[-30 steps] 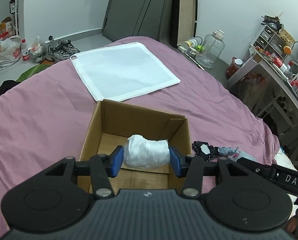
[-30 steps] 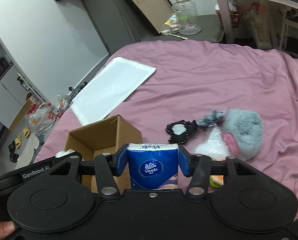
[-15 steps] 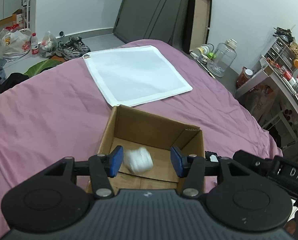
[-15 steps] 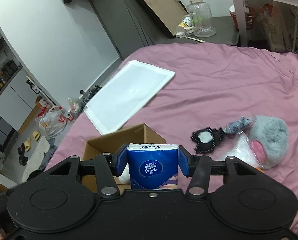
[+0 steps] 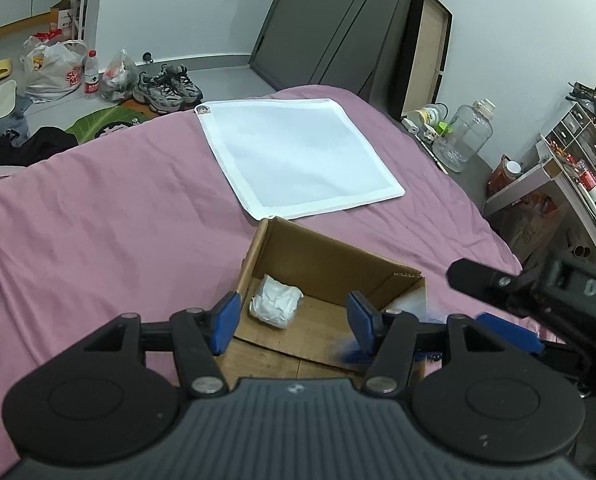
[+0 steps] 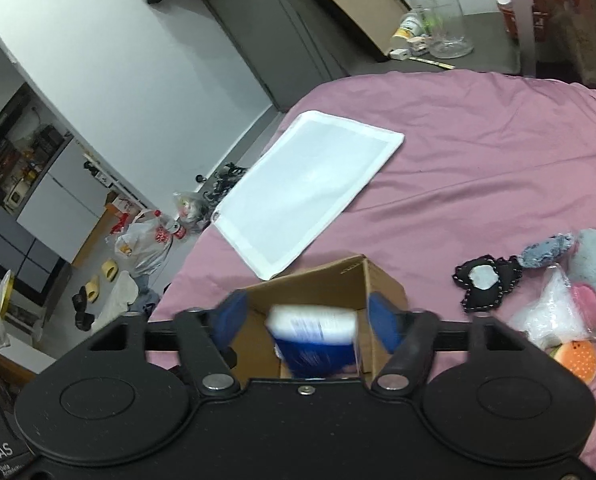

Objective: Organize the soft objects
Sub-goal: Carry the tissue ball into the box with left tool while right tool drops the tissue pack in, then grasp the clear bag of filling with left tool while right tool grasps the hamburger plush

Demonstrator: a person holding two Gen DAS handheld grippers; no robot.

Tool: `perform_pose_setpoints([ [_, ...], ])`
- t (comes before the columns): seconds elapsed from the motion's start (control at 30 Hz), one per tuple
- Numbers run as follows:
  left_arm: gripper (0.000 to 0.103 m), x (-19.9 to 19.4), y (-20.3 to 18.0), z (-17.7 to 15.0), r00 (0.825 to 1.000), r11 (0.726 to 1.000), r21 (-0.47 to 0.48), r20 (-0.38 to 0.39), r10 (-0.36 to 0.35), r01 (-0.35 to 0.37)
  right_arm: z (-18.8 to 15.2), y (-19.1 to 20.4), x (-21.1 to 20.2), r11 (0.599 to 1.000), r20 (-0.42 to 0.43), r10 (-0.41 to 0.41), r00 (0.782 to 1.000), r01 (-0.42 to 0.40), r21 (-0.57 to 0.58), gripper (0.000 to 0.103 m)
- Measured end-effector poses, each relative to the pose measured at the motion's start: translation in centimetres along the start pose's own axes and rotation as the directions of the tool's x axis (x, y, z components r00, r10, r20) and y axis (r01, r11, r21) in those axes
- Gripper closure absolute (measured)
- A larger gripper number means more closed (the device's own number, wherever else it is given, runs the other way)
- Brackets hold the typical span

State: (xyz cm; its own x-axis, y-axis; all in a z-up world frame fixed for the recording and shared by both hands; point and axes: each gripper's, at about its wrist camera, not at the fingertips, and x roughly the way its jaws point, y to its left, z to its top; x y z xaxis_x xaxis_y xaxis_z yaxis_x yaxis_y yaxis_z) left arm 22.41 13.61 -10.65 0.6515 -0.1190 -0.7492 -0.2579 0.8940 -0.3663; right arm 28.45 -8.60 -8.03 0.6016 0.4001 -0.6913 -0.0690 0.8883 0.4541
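Right wrist view: jaws of right gripper [image 6: 303, 316] just spread, tissue pack [image 6: 313, 334] dropping blurred into cardboard box [image 6: 321, 280]. Left gripper [image 5: 292, 320] open too, white bundle [image 5: 276, 306] already inside.

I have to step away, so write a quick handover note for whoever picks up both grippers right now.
Left gripper: open, empty, above the cardboard box.
Right gripper: open; the blue tissue pack is blurred between its spread fingers, apparently dropping into the box.
Done: white wad lies in the box.
Left: black heart-shaped pad, grey plush toy, clear bag, burger toy and a small bluish-grey piece on the pink sheet. White mesh bag lies flat behind the box.
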Motion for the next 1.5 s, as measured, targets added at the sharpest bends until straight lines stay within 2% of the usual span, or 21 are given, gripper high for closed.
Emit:
perform_pose_setpoints([
  [0.07, 0.045, 0.1, -0.2, -0.1, 1.000, 1.000, 0.011, -0.006, -0.004, 0.004, -0.1, -0.3, -0.5, 1.000, 0.013, -0.021, 1.000, 0.021, -0.011, 0.025],
  [0.33, 0.044, 0.3, -1.6, -0.7, 1.000, 0.999, 0.051, -0.022, -0.014, 0.015, -1.1, -3.6, -2.5, 0.994, 0.015, -0.108, 0.994, 0.108, -0.001, 0.022],
  [0.5, 0.039, -0.1, -3.0, -1.5, 1.000, 0.995, 0.102, -0.018, -0.020, 0.022, -2.0, -5.8, -3.5, 0.989, -0.002, -0.151, 0.989, 0.151, 0.009, 0.022],
  [0.7, 0.038, -0.5, -5.0, -2.4, 1.000, 0.988, 0.151, -0.018, -0.014, 0.017, -2.3, -8.4, -5.7, 0.984, 0.015, -0.178, 0.984, 0.178, 0.015, 0.011],
  [0.8, 0.038, -0.8, -6.1, -2.8, 1.000, 0.984, 0.176, -0.010, -0.007, 0.009, -2.1, -9.3, -6.4, 0.984, 0.020, -0.181, 0.983, 0.181, 0.003, 0.010],
  [0.93, 0.038, -1.3, -8.1, -3.6, 1.000, 0.972, 0.235, 0.020, 0.022, -0.026, -1.9, -10.8, -7.3, 0.985, 0.026, -0.171, 0.985, 0.170, 0.016, 0.001],
  [1.03, 0.038, -1.4, -9.4, -4.1, 1.000, 0.967, 0.253, 0.019, 0.002, -0.007, -1.9, -12.0, -7.8, 0.986, 0.020, -0.163, 0.986, 0.162, 0.026, 0.000],
  [1.23, 0.038, -0.9, -11.7, -5.5, 1.000, 0.956, 0.294, -0.002, 0.013, -0.012, -1.7, -14.8, -8.7, 0.983, 0.009, -0.173, 0.985, 0.172, 0.056, 0.000],
  [1.5, 0.038, -0.7, -14.4, -6.8, 1.000, 0.940, 0.341, -0.012, 0.000, 0.004, -2.4, -18.4, -8.5, 0.975, -0.019, -0.162, 0.987, 0.163, 0.151, 0.001],
])
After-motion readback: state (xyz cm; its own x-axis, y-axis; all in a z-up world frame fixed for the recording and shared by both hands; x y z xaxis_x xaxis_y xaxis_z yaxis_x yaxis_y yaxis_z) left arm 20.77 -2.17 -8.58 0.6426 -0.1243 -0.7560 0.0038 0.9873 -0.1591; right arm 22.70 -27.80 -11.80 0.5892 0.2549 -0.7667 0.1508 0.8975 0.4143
